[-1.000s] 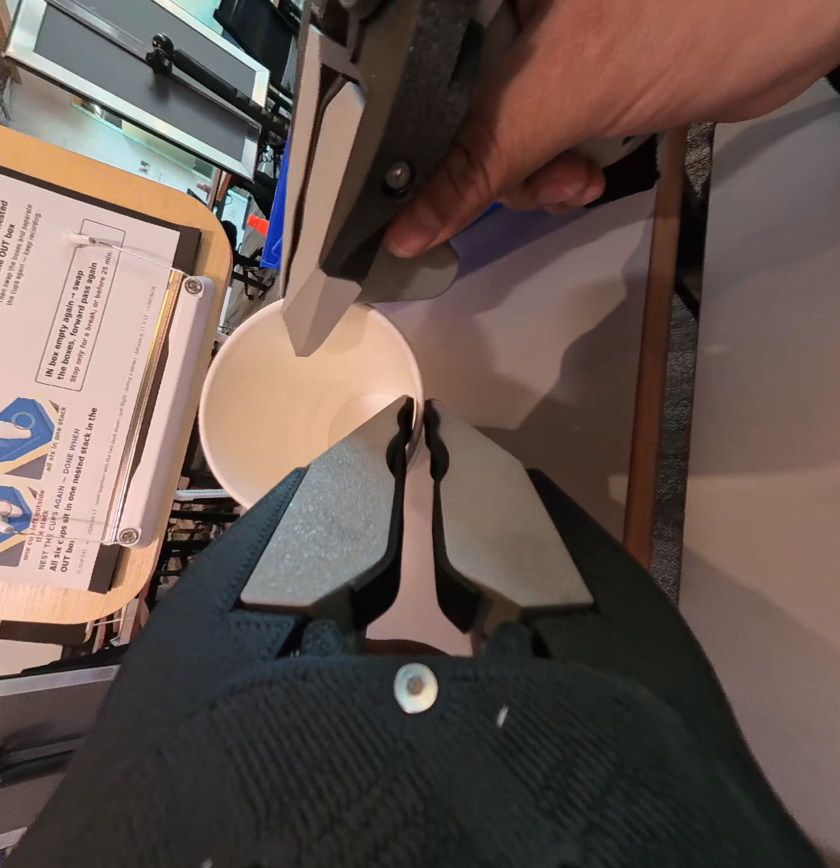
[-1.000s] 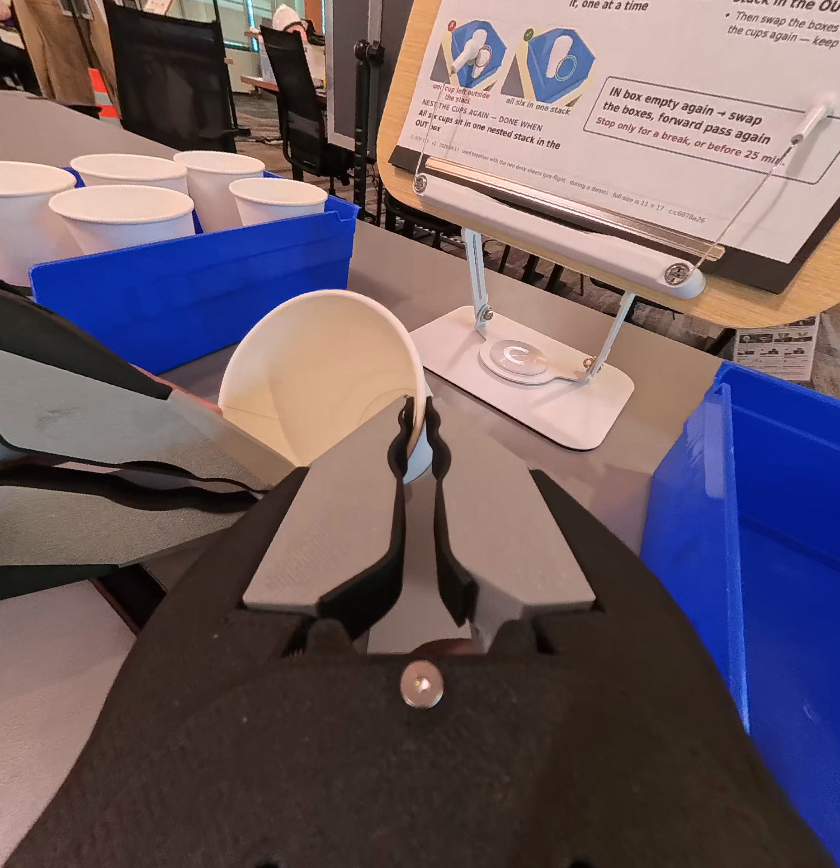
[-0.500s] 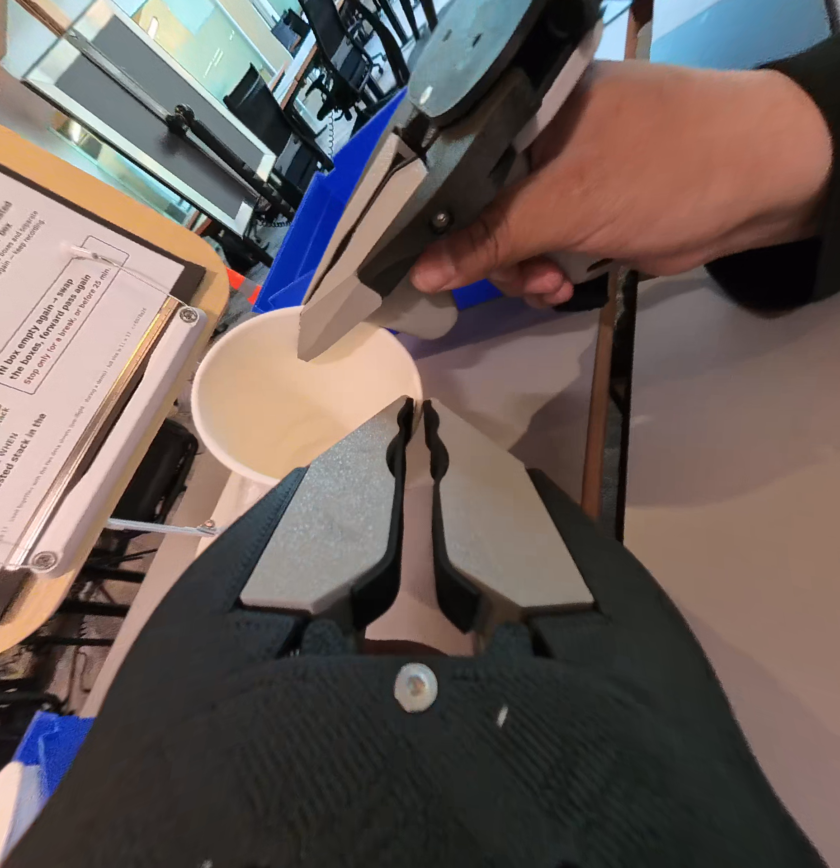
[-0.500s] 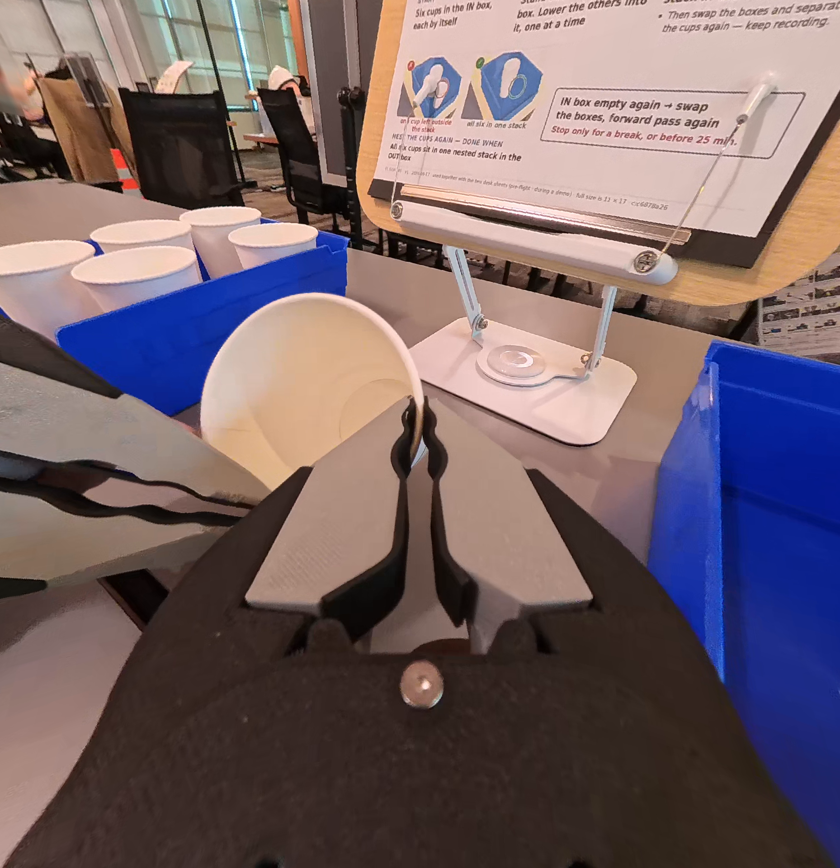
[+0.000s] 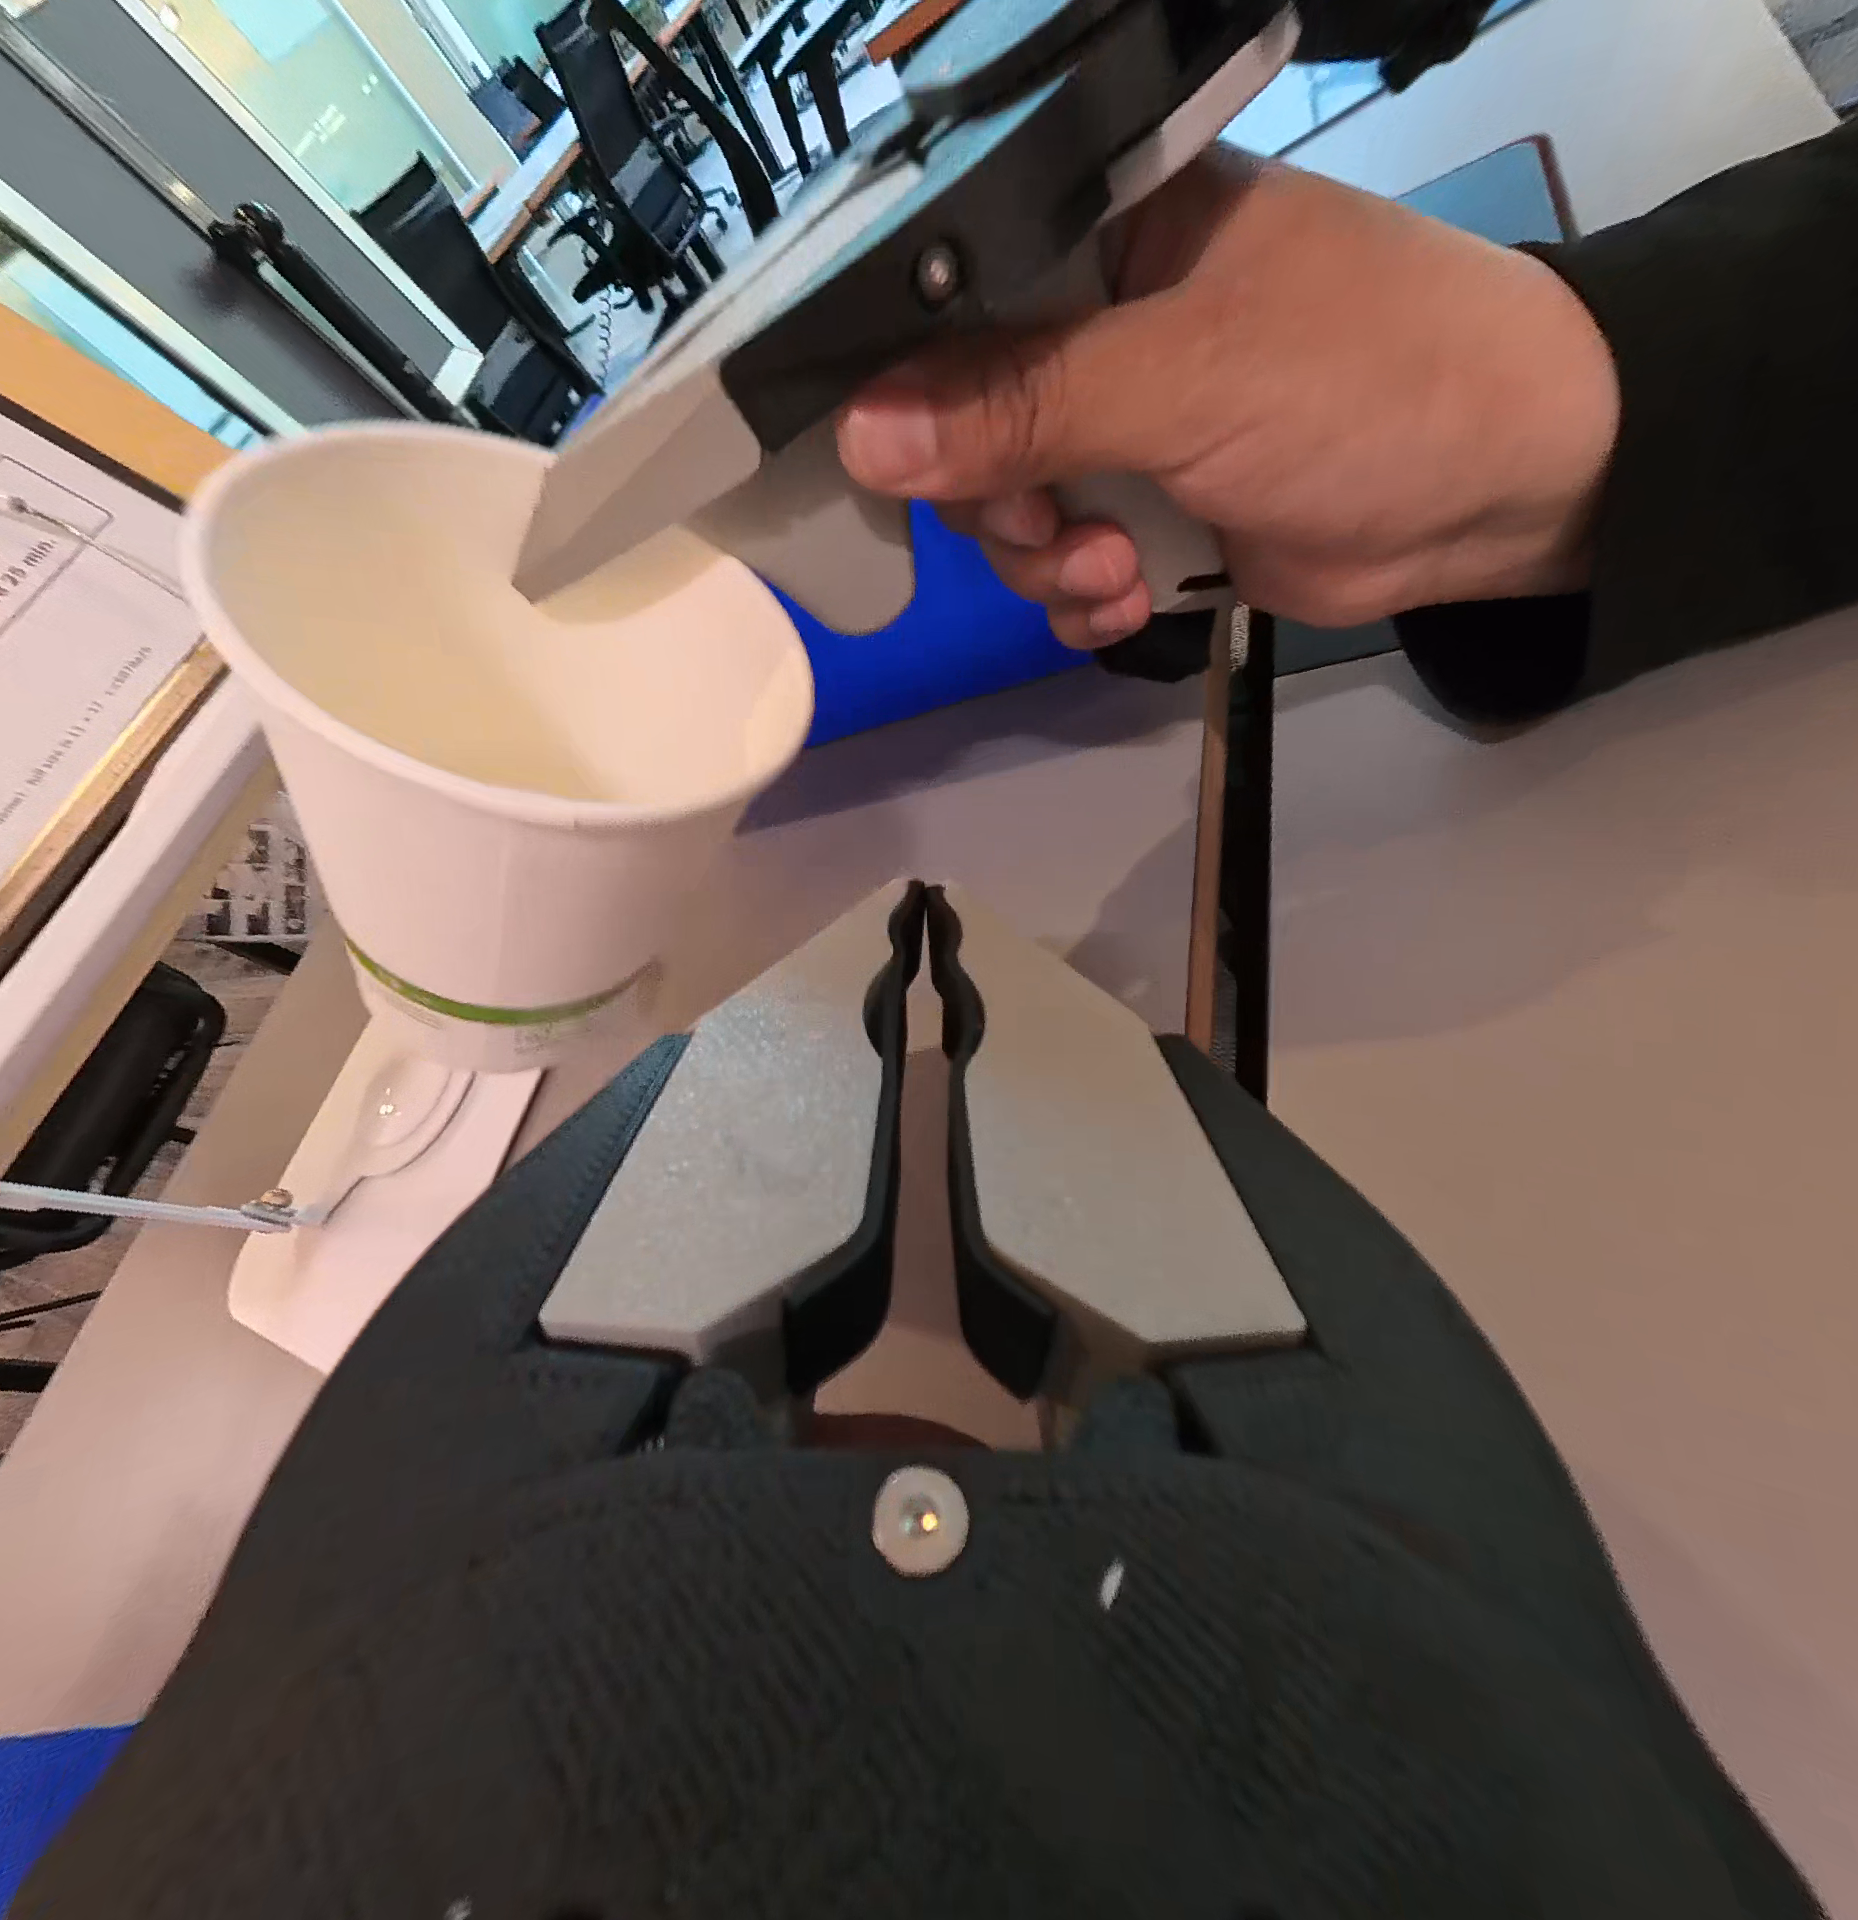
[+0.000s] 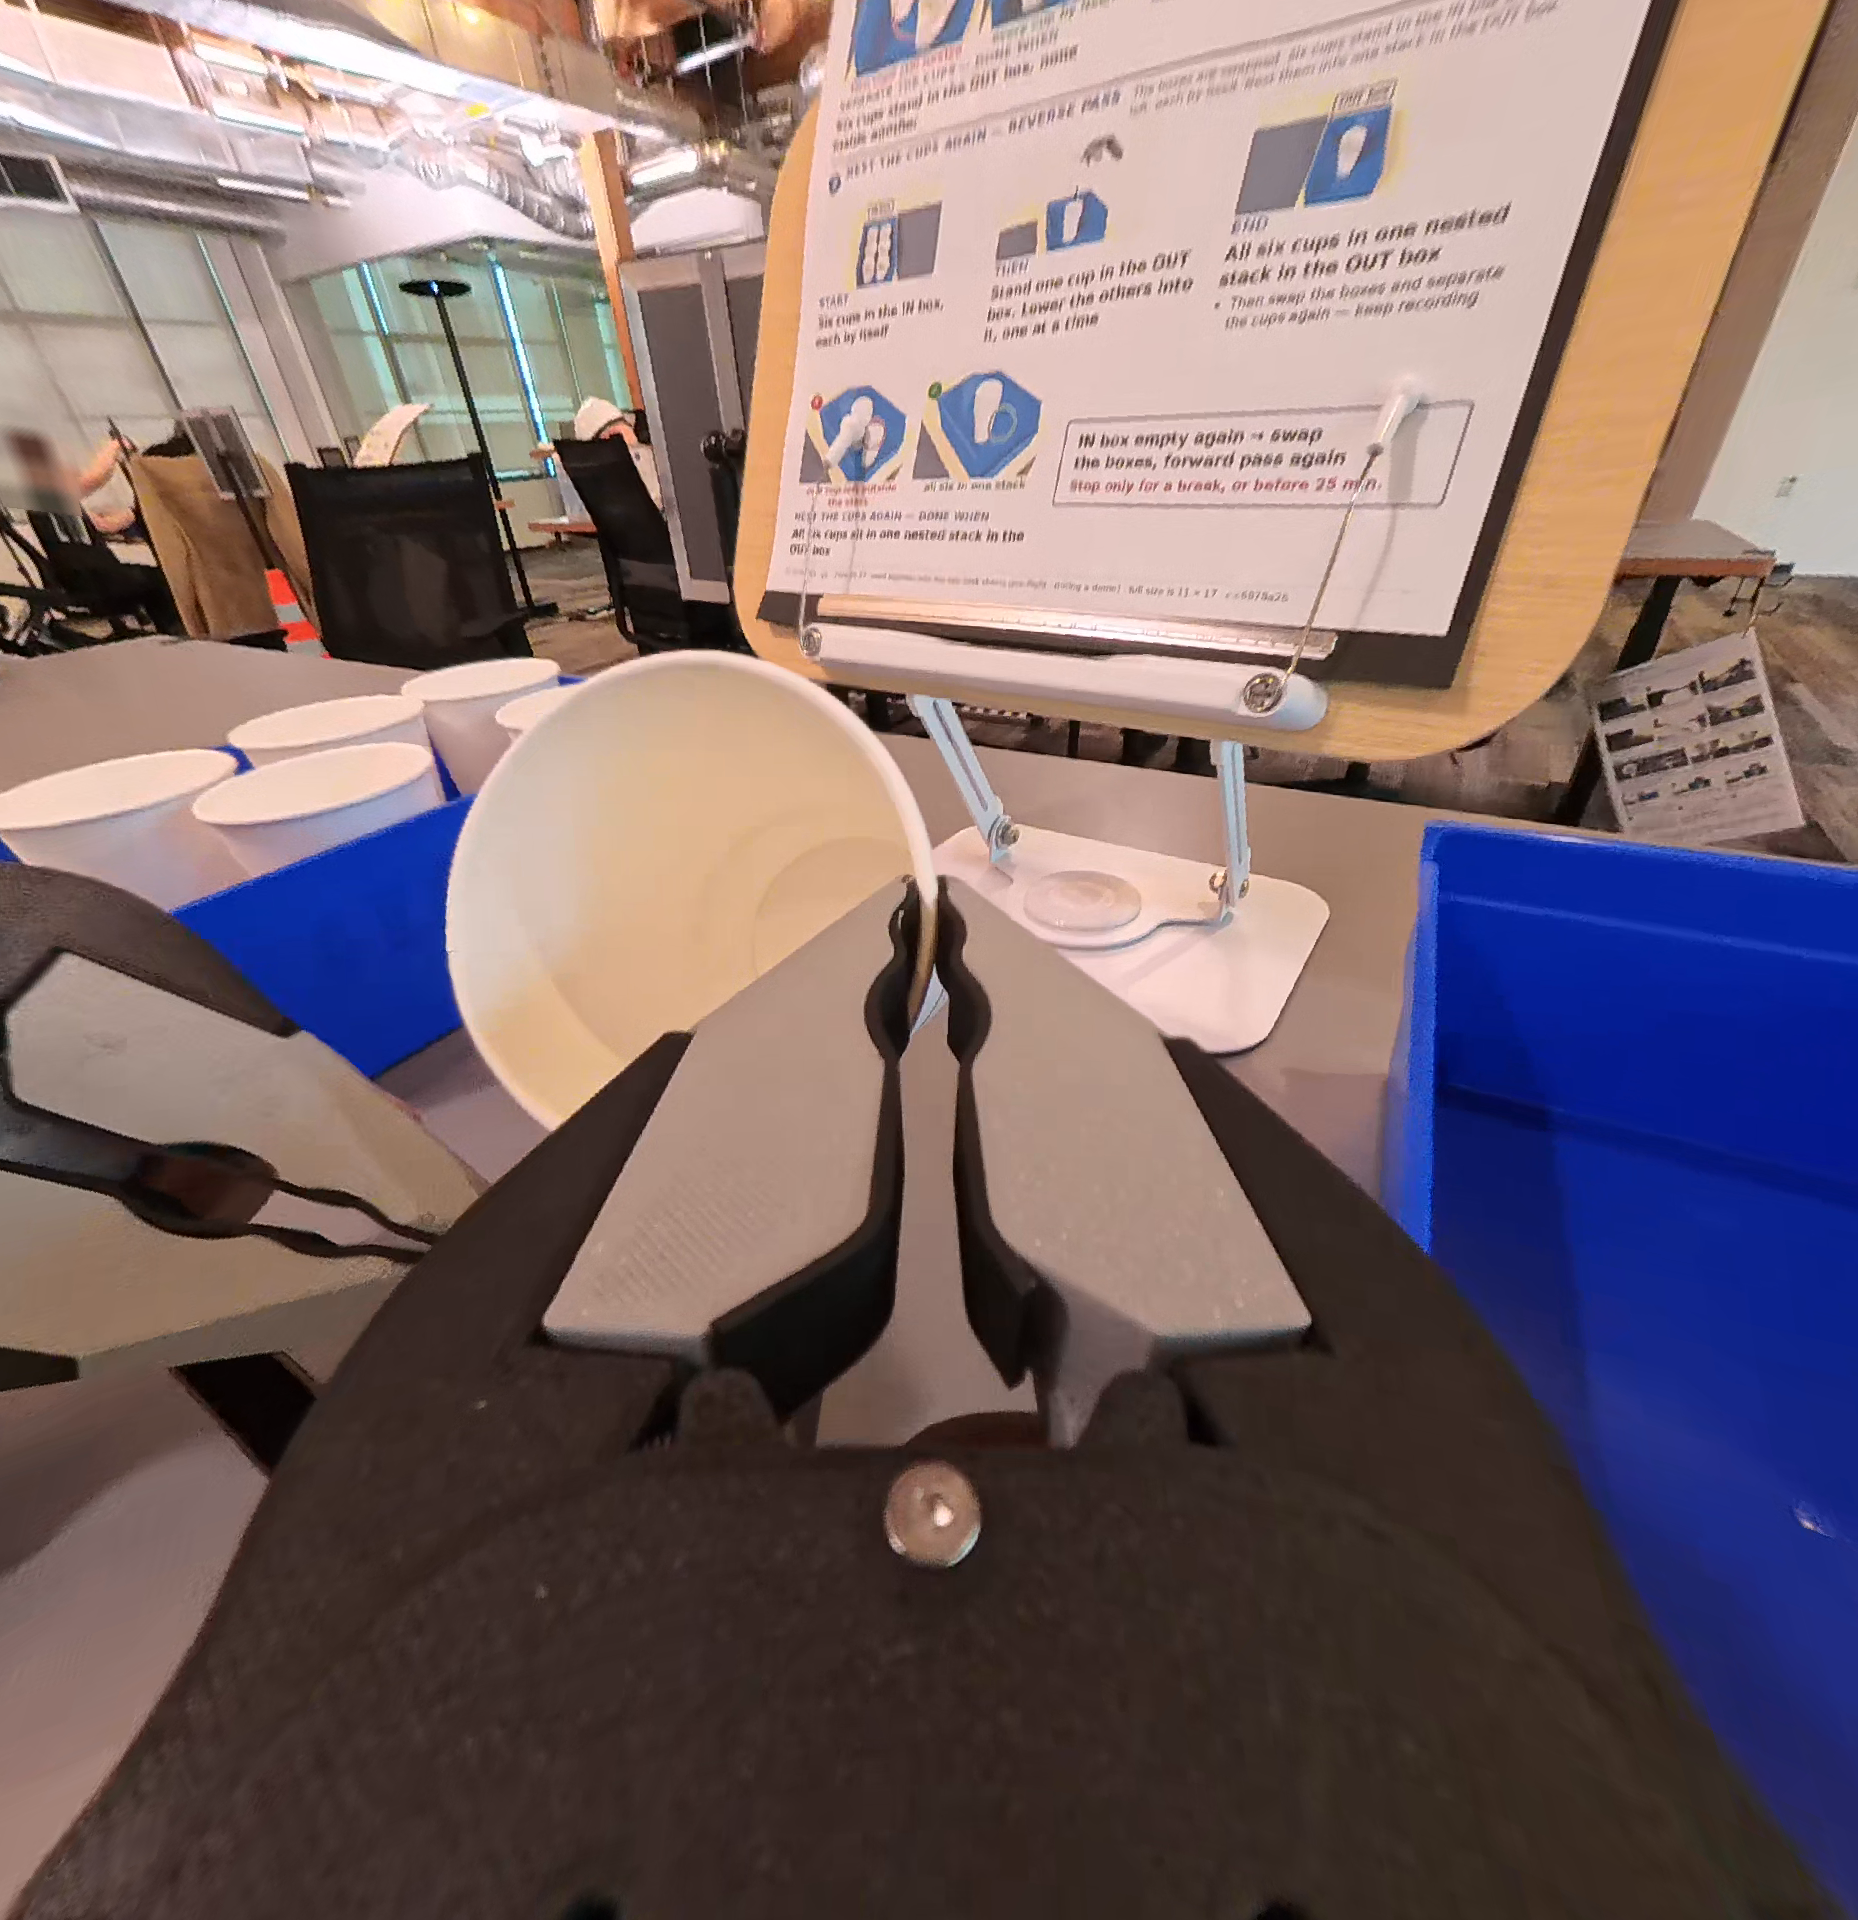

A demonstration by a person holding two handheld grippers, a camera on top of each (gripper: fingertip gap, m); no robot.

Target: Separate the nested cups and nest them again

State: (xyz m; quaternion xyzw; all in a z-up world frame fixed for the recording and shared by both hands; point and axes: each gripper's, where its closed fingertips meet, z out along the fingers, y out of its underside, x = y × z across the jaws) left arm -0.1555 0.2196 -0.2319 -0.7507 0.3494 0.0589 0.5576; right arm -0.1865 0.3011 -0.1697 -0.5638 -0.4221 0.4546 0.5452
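The left tool [image 5: 923, 902] has let go of the cup [image 5: 468, 727] and drawn back, empty.

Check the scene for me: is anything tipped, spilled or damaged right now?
Nothing spilled or damaged. The white paper cup is tilted, but only because the right tongs pinch its rim in mid-air. The left tongs are shut on nothing. Other white cups stand upright in the left blue plastic bin.

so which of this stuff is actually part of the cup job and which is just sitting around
Part of the job:
- white paper cup, rim pinched by the right gripper
- left gripper, shut on nothing
- four loose cups in the left blue bin
- right blue bin

Just lying about:
- instruction board on its white stand
- office chairs behind
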